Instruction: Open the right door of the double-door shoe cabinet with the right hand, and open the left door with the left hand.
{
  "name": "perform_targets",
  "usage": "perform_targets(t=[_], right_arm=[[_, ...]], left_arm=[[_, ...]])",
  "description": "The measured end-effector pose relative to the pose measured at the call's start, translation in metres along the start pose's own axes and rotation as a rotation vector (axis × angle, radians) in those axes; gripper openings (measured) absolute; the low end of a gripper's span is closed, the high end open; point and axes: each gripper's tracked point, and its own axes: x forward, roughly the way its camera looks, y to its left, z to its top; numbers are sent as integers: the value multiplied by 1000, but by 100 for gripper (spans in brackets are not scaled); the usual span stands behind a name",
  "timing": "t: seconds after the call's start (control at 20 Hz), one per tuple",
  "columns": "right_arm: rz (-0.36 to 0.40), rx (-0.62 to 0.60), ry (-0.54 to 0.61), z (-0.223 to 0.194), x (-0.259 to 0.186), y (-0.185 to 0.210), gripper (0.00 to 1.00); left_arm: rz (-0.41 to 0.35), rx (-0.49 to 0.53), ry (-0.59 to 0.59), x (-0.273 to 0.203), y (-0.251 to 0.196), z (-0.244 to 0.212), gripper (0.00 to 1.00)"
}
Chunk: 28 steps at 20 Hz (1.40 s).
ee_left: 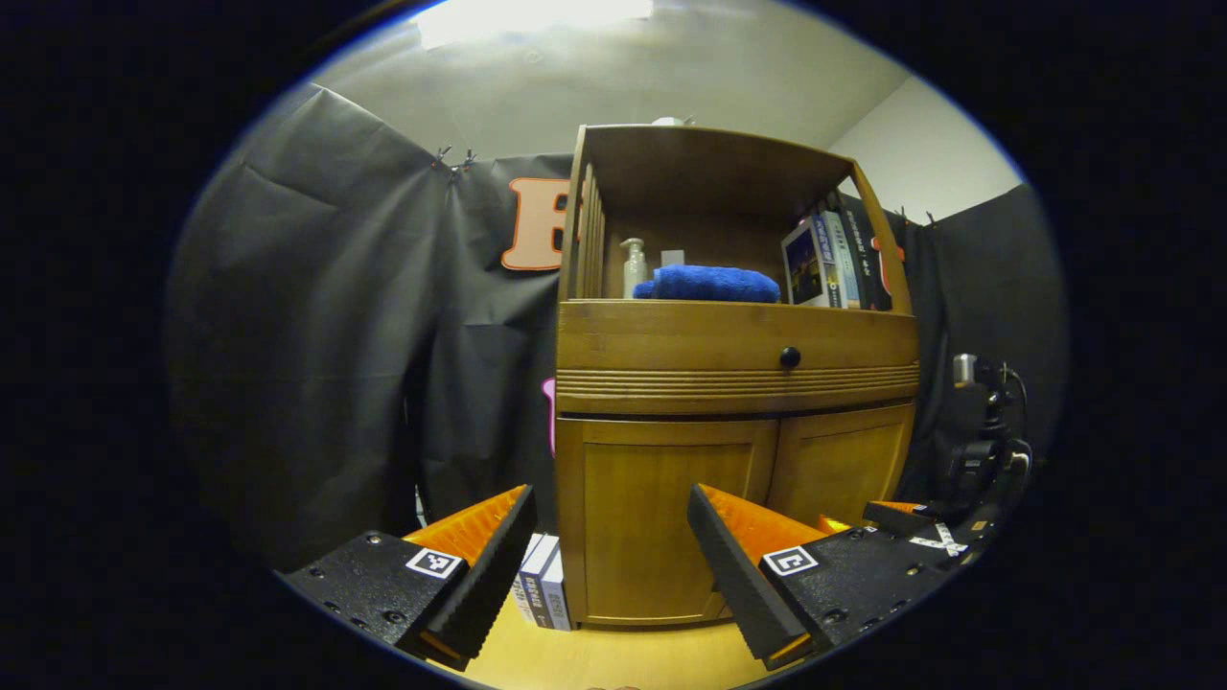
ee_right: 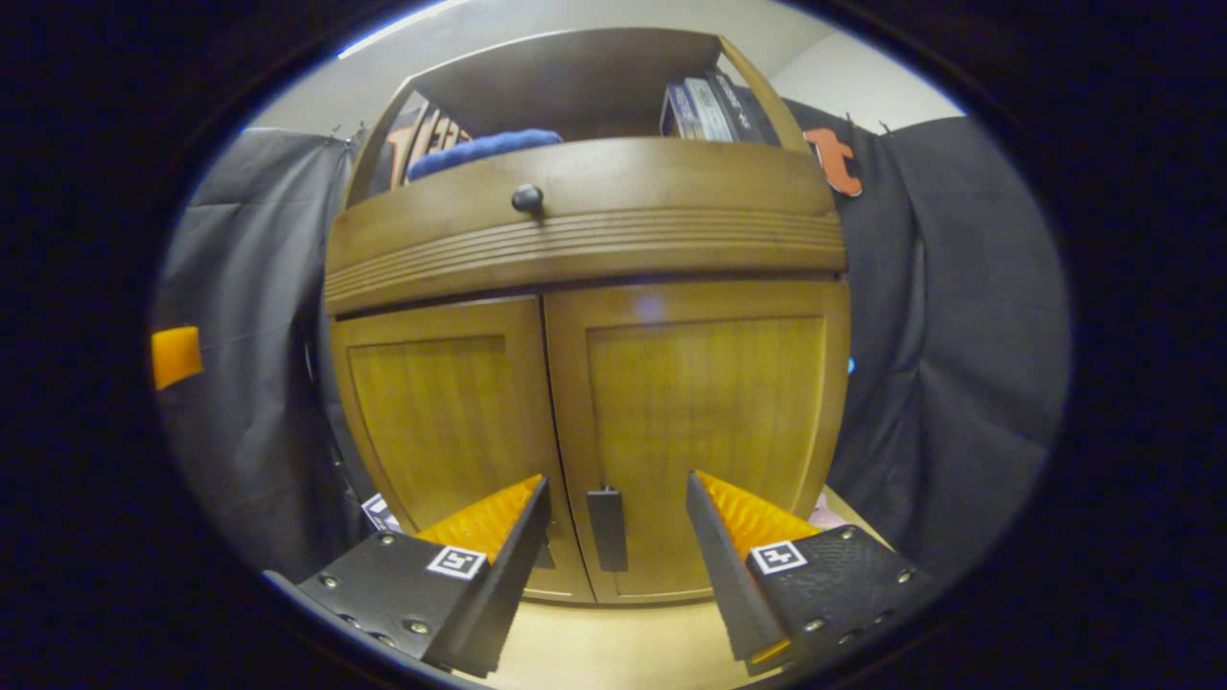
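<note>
The wooden shoe cabinet [ee_left: 733, 335] stands ahead with both lower doors shut. In the left gripper view my left gripper [ee_left: 609, 508] is open, some way off from the left door [ee_left: 661, 517], with the right door [ee_left: 839, 470] beyond it. My right gripper [ee_left: 906, 522] shows low at the right, close to the right door. In the right gripper view my right gripper [ee_right: 616, 479] is open just before the right door [ee_right: 705, 402], its fingers either side of the dark vertical handle [ee_right: 607, 529] without touching it. The left door [ee_right: 441, 402] has its handle mostly hidden behind my left finger [ee_right: 489, 537].
Above the doors is a drawer with a black knob [ee_left: 789, 357]. The open shelf holds a blue towel [ee_left: 714, 284], a pump bottle [ee_left: 633, 268] and books [ee_left: 829, 264]. Small boxes [ee_left: 542, 580] stand on the wooden floor [ee_left: 613, 656] left of the cabinet. A camera stand [ee_left: 987, 422] is at the right.
</note>
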Motion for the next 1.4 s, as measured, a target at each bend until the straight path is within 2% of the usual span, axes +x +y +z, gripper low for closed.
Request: perform_targets(t=[0.1,0.2,0.3,0.6,0.7,0.75,0.85,0.9,1.0,1.05,1.4], right_arm=[[-7,-24,23,-11,18,2,64],[-2,-34,49,-20,37,7,65],[-6,-44,68,-30,50,9,50],[-36,-90,160,-75,84,9,48],[-43,-60,129,-74,87,10,38],[-44,-67,131,-77,85,9,29],[-56,-71,140,-78,82,9,33],[-60,-62,130,-76,87,9,27],[-54,-48,132,-72,83,8,29],[-49,-47,144,-75,80,9,23],[-52,-37,128,-76,84,9,23]], left_arm=[[32,4,13,1,14,-3,98],[62,6,24,1,26,-7,98],[90,11,34,0,37,-10,97],[154,25,55,-6,63,-15,97],[164,24,60,-8,67,-15,97],[169,24,61,-9,69,-16,97],[171,17,65,-10,70,-17,98],[170,10,64,-11,69,-18,98],[160,-1,65,-14,66,-18,98],[156,-5,65,-15,64,-18,98],[109,-17,73,-20,49,-21,97]])
